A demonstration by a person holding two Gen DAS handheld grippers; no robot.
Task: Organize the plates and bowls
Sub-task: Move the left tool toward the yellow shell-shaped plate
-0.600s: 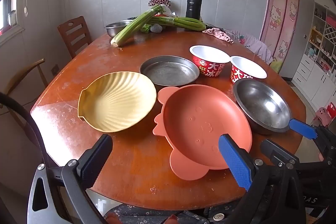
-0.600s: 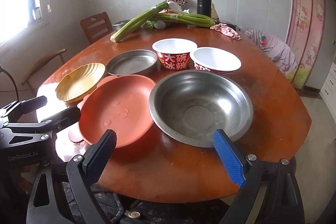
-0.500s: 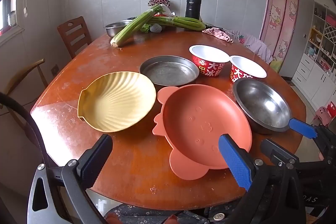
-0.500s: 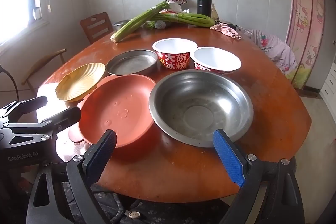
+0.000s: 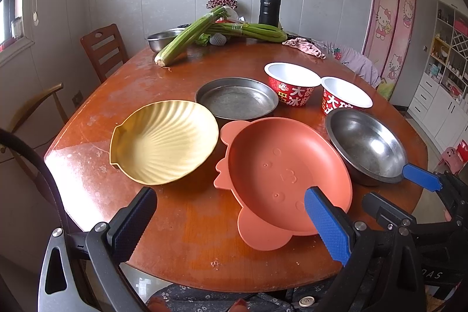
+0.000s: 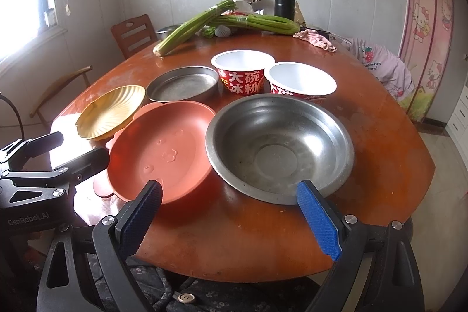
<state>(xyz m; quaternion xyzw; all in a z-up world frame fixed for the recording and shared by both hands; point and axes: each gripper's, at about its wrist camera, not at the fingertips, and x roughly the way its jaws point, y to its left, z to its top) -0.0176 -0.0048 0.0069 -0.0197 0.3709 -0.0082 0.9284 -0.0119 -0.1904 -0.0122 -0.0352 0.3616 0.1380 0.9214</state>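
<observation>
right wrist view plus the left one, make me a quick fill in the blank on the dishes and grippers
1. The shell-shaped plate is ____ in colour.
2. The number of red paper bowls standing on the table is ____.
3. The dish lying nearest in front of the right gripper is the steel ____.
4. The left gripper has its jaws ____, with nothing between them.

Missing words: yellow; two; bowl; open

On the table (image 5: 181, 212) we see the shell plate (image 5: 163, 141) left of the eared plate (image 5: 285, 171); the steel bowl (image 5: 367, 148) lies right; behind them, the flat pan (image 5: 237, 101) and two paper bowls (image 5: 292, 84).
</observation>
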